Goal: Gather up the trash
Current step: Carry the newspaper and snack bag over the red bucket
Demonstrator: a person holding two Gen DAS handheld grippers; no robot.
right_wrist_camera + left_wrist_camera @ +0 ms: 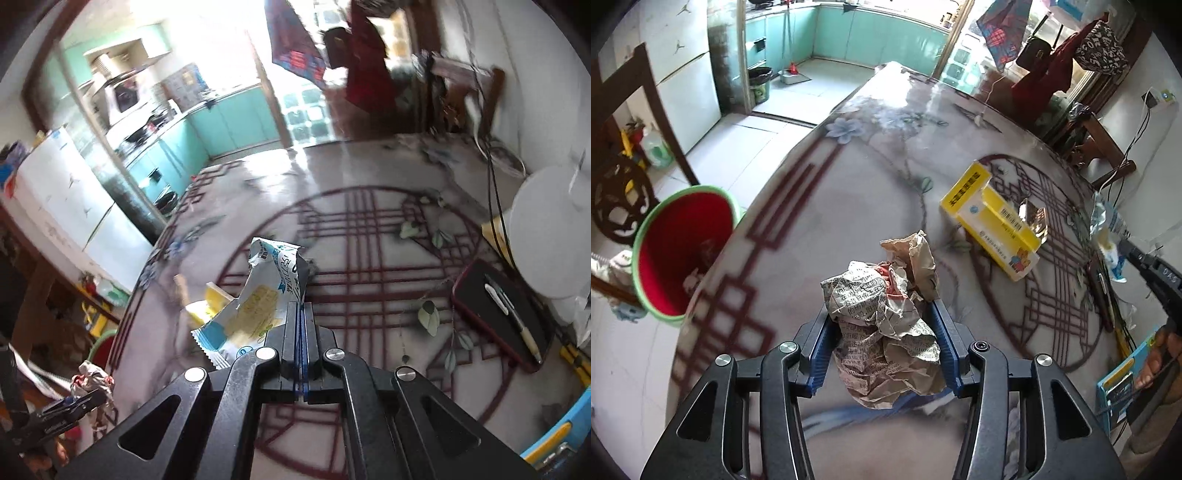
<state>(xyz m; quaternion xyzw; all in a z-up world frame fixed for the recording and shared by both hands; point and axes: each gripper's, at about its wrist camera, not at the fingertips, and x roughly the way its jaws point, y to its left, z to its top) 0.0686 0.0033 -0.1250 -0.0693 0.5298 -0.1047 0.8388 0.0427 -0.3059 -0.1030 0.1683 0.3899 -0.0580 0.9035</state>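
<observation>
My left gripper (883, 314) is shut on a crumpled ball of printed paper (886, 325) and holds it over the patterned table (849, 192). A red bin with a green rim (683, 251) stands off the table's left edge, its mouth facing me. My right gripper (301, 306) is shut on a blue, white and yellow snack wrapper (258, 295) and holds it above the table (369, 229). It also shows at the right of the left wrist view (1123, 242). An open yellow carton (993, 218) lies on the table between the grippers.
A black phone in a red case (502, 314) with a pen (517, 321) on it lies at the table's right. A white round object (550, 229) and cables (495, 206) are behind it. A blue and yellow box (1123, 384) sits at the right edge. Chairs stand around.
</observation>
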